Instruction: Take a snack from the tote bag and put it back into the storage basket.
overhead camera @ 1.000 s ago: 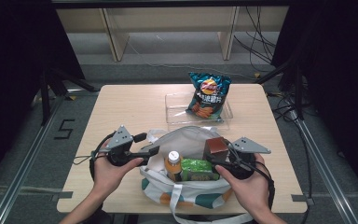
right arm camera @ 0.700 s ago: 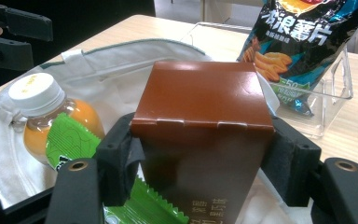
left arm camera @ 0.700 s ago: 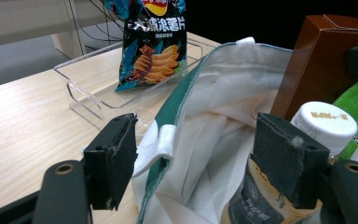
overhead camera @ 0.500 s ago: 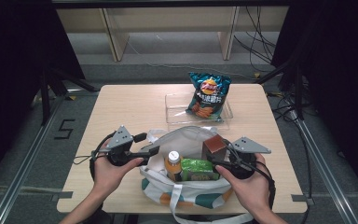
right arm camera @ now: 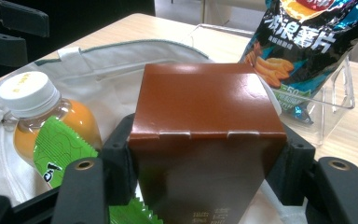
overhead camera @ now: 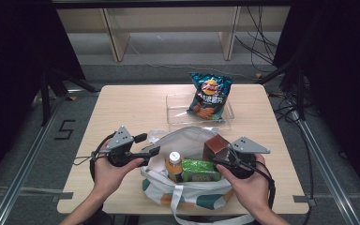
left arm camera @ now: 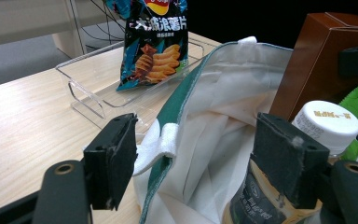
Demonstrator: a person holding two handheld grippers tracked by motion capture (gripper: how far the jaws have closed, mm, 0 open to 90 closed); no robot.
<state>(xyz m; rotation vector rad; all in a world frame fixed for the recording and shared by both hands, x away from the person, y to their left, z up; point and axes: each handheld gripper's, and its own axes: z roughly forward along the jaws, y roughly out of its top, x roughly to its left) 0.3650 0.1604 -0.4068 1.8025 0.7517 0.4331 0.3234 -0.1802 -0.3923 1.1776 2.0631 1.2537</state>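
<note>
Brown cardboard box [right arm camera: 205, 140] sits clamped in right tongs [right arm camera: 205, 158] over white canvas bag [overhead camera: 187, 140] at the table's near edge; left tongs [left arm camera: 196, 158] gape around its rim; chip packet [overhead camera: 210, 95] left.

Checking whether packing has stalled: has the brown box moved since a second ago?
No. The brown box sits at the same spot over the tote bag, level with the bottle cap, between the right gripper's jaws.

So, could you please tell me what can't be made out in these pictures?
- Brown box: its base is cut off by the bottom edge of the right gripper view.
- Juice bottle: its lower part is hidden inside the tote bag in the high view.
- Green snack packet: its print is too small to read.
</note>
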